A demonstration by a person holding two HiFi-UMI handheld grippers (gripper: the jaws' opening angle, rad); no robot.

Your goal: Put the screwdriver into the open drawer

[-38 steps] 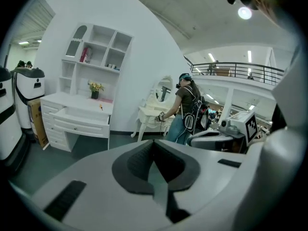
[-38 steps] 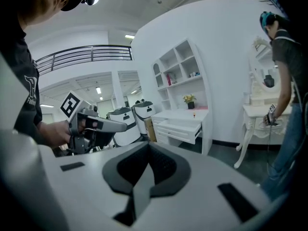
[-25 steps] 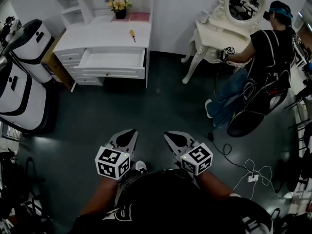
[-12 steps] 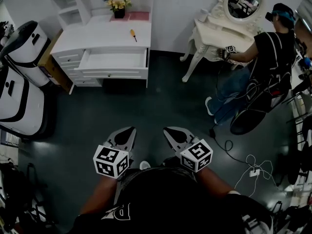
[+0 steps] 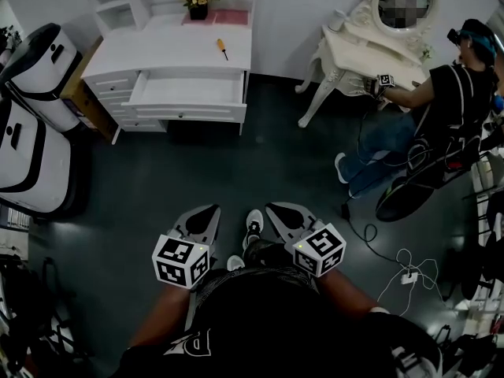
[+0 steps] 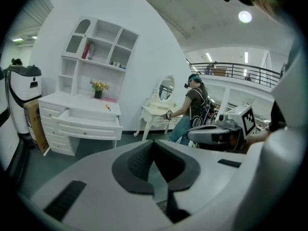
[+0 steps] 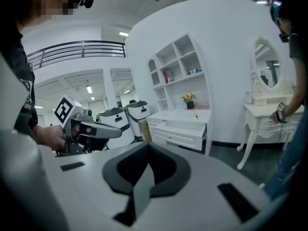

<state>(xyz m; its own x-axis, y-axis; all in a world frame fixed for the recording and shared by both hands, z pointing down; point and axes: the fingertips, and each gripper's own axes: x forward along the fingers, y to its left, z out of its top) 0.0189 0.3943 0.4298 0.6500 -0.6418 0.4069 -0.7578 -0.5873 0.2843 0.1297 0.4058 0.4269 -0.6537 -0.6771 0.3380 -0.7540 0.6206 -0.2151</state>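
Head view: the screwdriver lies on the white surface near its right edge. It sits just behind the open drawer, which juts from the front edge, and it is not yet in the drawer. The left hand-held gripper and the right hand-held gripper hang low over the dark floor, well apart from the surface. We judge the step in hand to be the approach. To do it well, we would close in square to the front edge and spread one pair of jaws before reaching. Then take the yellow handle across its width, lift it clear, and lower it into the drawer without clipping the drawer's front wall. Left gripper view: jaws together, nothing between them; surface and drawer far off at left. Right gripper view: jaws likewise closed and empty, drawer ahead. Count: one screwdriver, one open drawer, two hand-held grippers, one flower pot at the surface's back edge, and one other person at a separate dressing table.
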